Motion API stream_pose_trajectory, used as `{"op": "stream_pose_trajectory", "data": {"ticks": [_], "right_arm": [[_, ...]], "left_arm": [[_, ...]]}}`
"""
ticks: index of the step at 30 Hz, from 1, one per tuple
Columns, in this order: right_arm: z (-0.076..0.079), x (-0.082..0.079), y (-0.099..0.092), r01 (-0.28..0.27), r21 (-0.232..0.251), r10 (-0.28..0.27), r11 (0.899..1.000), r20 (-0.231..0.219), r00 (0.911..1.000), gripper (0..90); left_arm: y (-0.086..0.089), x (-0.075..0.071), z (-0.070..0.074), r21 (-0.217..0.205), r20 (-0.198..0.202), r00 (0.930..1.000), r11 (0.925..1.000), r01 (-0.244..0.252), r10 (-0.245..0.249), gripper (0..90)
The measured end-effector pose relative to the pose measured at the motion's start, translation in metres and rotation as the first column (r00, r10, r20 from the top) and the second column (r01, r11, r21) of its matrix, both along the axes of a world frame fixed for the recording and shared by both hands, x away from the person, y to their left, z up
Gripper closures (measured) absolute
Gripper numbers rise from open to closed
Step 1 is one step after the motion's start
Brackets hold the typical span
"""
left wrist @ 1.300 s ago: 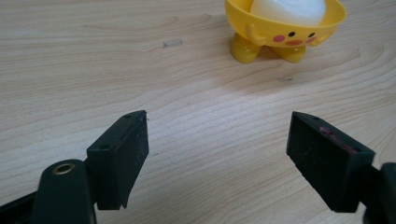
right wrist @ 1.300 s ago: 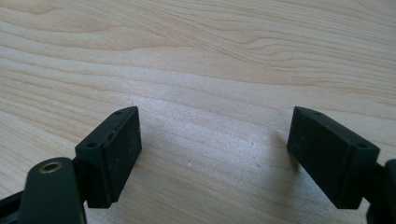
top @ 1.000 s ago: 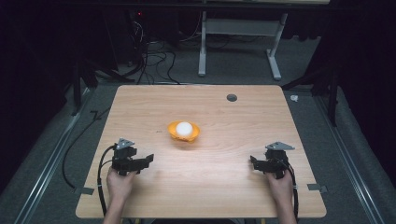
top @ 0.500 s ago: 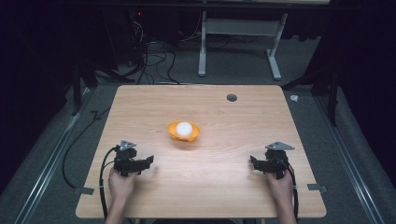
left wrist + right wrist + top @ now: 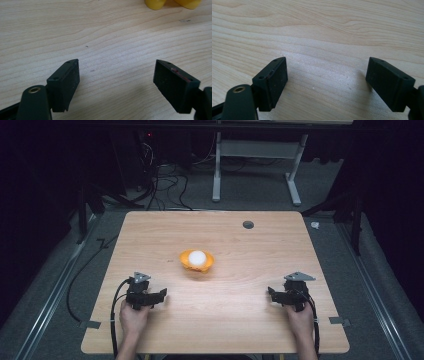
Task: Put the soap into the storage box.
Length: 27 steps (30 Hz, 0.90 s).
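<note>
An orange bowl (image 5: 197,261) with a white ball (image 5: 197,257) in it sits near the middle of the wooden table (image 5: 220,325). My left gripper (image 5: 161,294) rests low at the front left, open, pointing right toward the bowl; its jaws stand wide apart over bare wood (image 5: 116,67), and the yellow-orange underside of the bowl (image 5: 172,3) peeks in at the top edge of the left gripper view. My right gripper (image 5: 270,293) lies at the front right, open, pointing left, with nothing between its jaws (image 5: 327,70).
A dark round grommet hole (image 5: 248,224) sits near the table's far right. Beyond the table stand a desk frame (image 5: 255,167) and tangled cables (image 5: 160,180) on the floor. Each gripper's cable (image 5: 116,310) trails off the front edge.
My left gripper has turned slightly and shifted a little to the right toward the table's front. The right gripper, bowl and ball have stayed put.
</note>
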State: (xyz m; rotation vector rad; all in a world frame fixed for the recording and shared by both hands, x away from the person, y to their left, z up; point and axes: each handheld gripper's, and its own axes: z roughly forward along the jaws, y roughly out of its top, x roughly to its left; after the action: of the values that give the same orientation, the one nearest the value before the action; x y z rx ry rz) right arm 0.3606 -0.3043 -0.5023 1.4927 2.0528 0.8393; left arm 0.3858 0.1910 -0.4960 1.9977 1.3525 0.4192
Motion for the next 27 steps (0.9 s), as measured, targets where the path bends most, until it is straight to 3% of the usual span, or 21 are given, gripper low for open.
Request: {"op": "stream_pose_trajectory", "data": {"ticks": [6, 15, 27], "right_arm": [[0.0, 0.0, 0.0, 0.0, 0.0, 0.0, 1.0, 0.0, 1.0, 18.6], [0.0, 0.0, 0.0, 0.0, 0.0, 0.0, 1.0, 0.0, 1.0, 18.5], [0.0, 0.0, 0.0, -0.001, -0.001, 0.001, 1.0, 0.001, 1.0, 18.5]], "left_arm": [[-0.002, -0.001, -0.003, 0.01, 0.009, 1.0, 0.9999, 0.001, -0.001, 21.9], [-0.009, -0.002, -0.006, 0.063, 0.037, 0.9992, 0.998, 0.012, -0.014, 21.4], [-0.014, -0.002, -0.01, 0.069, 0.069, 0.9973, 0.9974, 0.018, -0.023, 18.5]]}}
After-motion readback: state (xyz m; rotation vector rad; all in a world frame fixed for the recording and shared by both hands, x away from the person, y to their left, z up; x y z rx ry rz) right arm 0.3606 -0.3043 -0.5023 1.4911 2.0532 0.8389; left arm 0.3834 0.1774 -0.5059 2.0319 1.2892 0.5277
